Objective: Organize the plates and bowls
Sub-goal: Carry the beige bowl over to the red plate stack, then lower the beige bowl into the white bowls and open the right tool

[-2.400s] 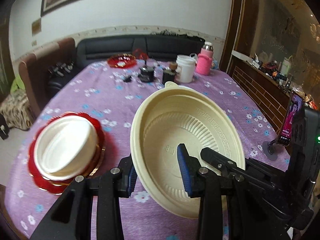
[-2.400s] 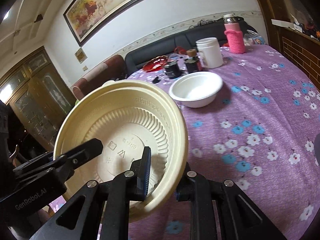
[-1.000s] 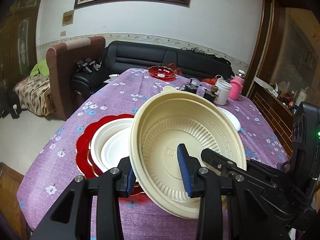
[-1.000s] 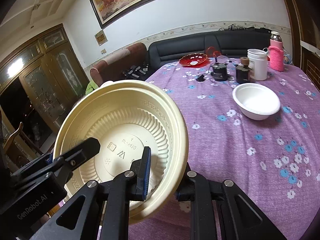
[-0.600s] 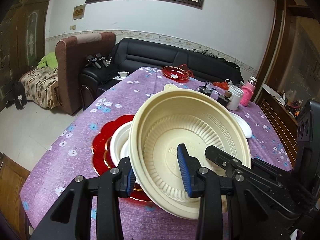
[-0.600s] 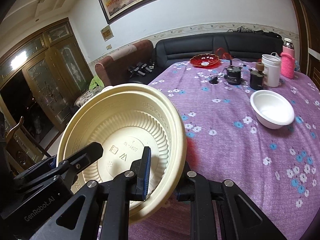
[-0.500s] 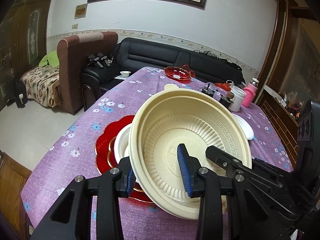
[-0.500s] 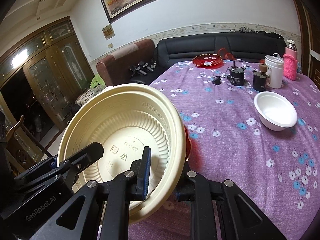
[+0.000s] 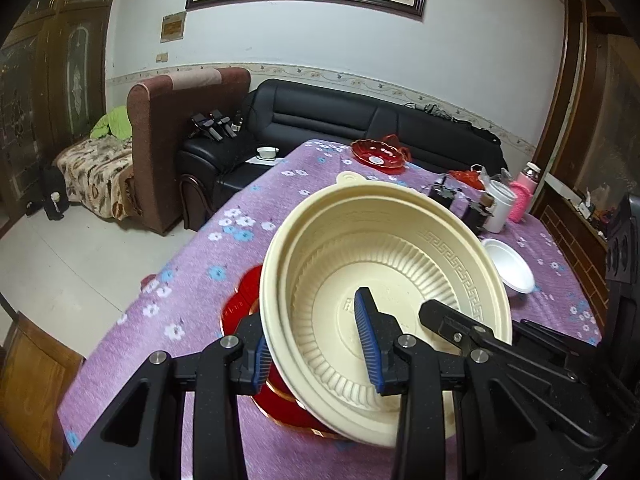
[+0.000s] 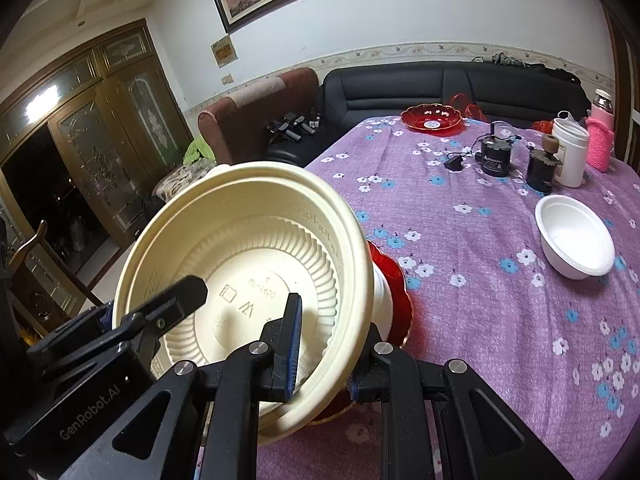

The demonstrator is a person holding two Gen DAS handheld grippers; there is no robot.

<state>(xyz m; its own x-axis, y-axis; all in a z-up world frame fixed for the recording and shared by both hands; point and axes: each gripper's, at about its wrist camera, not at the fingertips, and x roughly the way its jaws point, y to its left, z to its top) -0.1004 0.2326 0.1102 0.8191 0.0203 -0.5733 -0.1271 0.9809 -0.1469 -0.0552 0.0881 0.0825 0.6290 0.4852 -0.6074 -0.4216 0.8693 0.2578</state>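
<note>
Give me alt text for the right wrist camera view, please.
Both hand-held grippers, the right hand-held gripper and the left hand-held gripper, clamp a tilted cream bowl above a red plate on a purple floral tablecloth, with a white bowl farther right.

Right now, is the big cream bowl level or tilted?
Tilted: the cream bowl leans toward the cameras, its ribbed inside facing them, held off the purple tablecloth.

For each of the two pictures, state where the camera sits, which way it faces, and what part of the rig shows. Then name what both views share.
Left wrist: on the left gripper, looking forward and down across the purple table toward the sofa; its own fingers clamp the cream bowl.
Right wrist: on the right gripper, facing likewise; its fingers clamp the opposite rim.
Shared: cream bowl, white bowl, red plate.
</note>
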